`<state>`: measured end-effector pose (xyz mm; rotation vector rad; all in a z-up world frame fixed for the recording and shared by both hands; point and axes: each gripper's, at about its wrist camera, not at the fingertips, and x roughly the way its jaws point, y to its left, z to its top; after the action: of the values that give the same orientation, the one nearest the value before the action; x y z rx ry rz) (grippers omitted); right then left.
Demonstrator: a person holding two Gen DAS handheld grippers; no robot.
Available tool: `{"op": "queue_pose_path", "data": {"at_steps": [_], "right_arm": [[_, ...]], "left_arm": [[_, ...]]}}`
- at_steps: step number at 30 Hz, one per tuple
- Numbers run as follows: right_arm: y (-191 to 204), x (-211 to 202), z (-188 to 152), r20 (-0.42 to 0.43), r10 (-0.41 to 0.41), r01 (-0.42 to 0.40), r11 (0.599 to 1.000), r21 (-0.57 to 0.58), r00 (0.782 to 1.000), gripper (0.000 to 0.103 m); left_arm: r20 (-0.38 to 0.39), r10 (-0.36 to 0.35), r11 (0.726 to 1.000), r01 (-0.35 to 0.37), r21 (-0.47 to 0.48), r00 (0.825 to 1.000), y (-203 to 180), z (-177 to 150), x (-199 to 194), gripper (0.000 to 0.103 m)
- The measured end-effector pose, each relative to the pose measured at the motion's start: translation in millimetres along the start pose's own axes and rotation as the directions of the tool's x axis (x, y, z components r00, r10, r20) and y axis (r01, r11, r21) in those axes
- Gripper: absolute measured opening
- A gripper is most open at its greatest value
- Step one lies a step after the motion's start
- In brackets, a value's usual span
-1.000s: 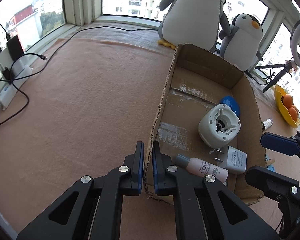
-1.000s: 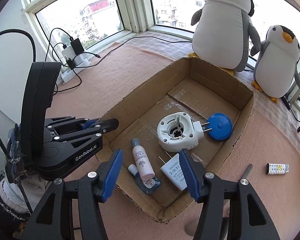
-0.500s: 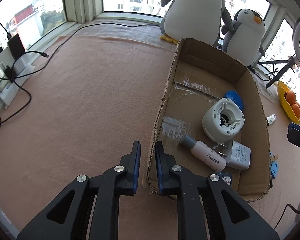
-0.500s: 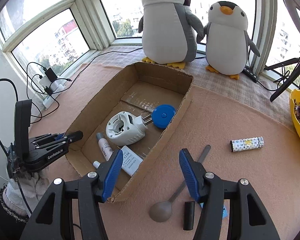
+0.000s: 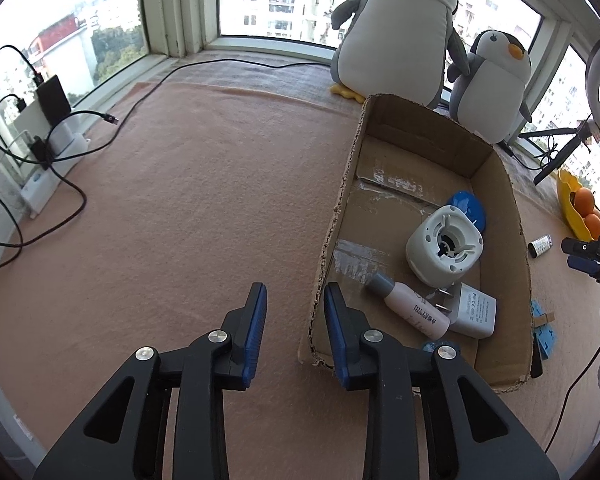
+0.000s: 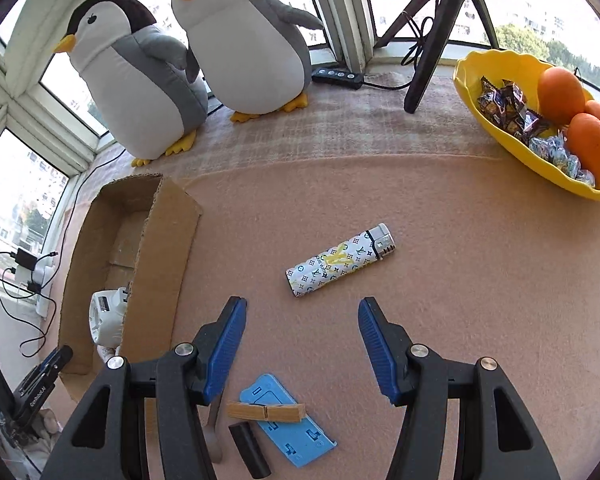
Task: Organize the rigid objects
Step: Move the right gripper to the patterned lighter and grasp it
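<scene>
A cardboard box [image 5: 516,248] lies on the pink blanket. It holds a white round device [image 5: 444,248], a blue disc [image 5: 470,206], a small pink bottle [image 5: 414,312] and a white charger [image 5: 474,314]. My left gripper [image 5: 294,312] is open, its fingers on either side of the box's near left wall. My right gripper [image 6: 302,330] is open and empty above the blanket, just short of a patterned lighter [image 6: 340,260]. Below it lie a blue plastic piece [image 6: 288,420], a wooden clothespin [image 6: 266,412], a black cylinder [image 6: 250,454] and a spoon [image 6: 214,436].
Two plush penguins [image 6: 192,60] stand by the window behind the box [image 6: 112,264]. A yellow bowl [image 6: 500,120] with oranges and sweets sits at the far right. A tripod leg [image 6: 428,56] stands behind. A power strip with cables [image 5: 48,160] lies at the left.
My left gripper has opened, releasing the box wall. My right gripper has swung right from above the box to just before the lighter.
</scene>
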<state>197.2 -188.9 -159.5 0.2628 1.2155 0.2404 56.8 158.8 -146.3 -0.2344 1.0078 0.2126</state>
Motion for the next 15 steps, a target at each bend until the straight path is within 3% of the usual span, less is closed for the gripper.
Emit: {"op": "queue_pose_path", "data": {"at_steps": [6, 10, 15], "right_arm": [[-13, 24, 14, -0.054, -0.024, 0.028, 0.996, 0.082, 0.998, 0.054], [-19, 37, 24, -0.081, -0.028, 0.039, 0.99, 0.138, 0.996, 0.054], [-18, 47, 34, -0.094, -0.05, 0.065, 0.986, 0.156, 0.994, 0.054]], "left_arm": [[0.003, 0.002, 0.999, -0.002, -0.041, 1.0, 6, -7, -10, 0.028], [0.013, -0.001, 0.997, 0.002, -0.078, 1.0, 12, -13, -19, 0.038], [0.029, 0.005, 0.996, -0.003, -0.092, 1.0, 14, -17, -30, 0.039]]}}
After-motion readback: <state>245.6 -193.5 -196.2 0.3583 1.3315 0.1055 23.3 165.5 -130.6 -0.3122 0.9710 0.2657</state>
